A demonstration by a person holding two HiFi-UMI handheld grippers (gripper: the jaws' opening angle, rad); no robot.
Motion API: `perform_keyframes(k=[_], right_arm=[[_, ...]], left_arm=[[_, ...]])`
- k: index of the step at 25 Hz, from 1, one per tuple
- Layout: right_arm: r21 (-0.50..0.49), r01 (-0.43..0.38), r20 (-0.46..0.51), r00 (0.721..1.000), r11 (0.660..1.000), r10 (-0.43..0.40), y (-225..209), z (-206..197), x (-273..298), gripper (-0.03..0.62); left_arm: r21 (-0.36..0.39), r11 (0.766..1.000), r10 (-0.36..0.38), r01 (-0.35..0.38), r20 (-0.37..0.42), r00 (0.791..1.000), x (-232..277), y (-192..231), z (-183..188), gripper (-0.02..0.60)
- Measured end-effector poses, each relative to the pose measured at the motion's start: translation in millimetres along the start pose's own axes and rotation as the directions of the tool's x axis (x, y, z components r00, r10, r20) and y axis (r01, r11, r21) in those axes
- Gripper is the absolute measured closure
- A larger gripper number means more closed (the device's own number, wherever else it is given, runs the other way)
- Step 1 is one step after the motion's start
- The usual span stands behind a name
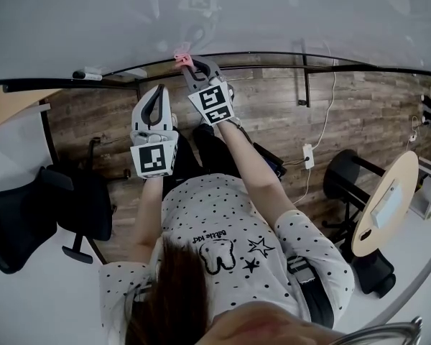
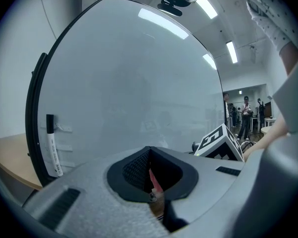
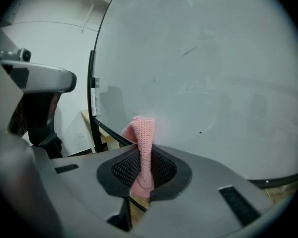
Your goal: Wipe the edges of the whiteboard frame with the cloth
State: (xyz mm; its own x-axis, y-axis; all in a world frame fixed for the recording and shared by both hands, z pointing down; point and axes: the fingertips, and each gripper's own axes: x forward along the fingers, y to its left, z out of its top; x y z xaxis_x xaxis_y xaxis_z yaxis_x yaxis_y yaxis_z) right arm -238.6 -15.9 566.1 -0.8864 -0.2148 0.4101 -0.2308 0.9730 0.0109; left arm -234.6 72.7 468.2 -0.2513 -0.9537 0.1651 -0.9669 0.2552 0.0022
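Cloth held up at the frame's lower edge.
Head view: right gripper (image 1: 189, 63) clamps cloth (image 1: 181, 57) by frame (image 1: 273, 54), likely to wipe; left gripper (image 1: 159, 90) idles below. Left gripper view: jaws pressed together. Right gripper view: cloth pinched upright, its tip free for rubbing.

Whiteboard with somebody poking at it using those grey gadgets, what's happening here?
A person holds a grey tool with a claw in each hand. The right claw is shut on a pink cloth and has it up at the black frame along the bottom edge of the whiteboard, seemingly to wipe it. The left claw is shut, apparently on nothing, and hangs a little below the board, touching neither board nor cloth.
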Motion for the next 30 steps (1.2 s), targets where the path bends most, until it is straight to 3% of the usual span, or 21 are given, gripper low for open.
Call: perform_keyframes(k=[7,16,30], right_arm=[[0.008,0.006,0.002,1.000,1.000,-0.006,-18.9,-7.0,-11.3,0.562],[0.023,0.052,-0.007,0.999,0.998,-0.051,-36.2,-10.6,-21.9,0.563],[0.033,0.116,-0.041,0.993,0.993,-0.114,-41.0,-10.5,-25.7,0.562]], left_arm=[[0.000,1.000,-0.007,0.007,0.017,1.000,5.6,-26.4,5.9,0.566],[0.001,1.000,-0.026,0.026,0.024,0.999,3.9,-30.7,9.3,0.566],[-0.005,0.990,-0.142,0.142,0.007,0.990,23.9,-24.8,10.6,0.566]])
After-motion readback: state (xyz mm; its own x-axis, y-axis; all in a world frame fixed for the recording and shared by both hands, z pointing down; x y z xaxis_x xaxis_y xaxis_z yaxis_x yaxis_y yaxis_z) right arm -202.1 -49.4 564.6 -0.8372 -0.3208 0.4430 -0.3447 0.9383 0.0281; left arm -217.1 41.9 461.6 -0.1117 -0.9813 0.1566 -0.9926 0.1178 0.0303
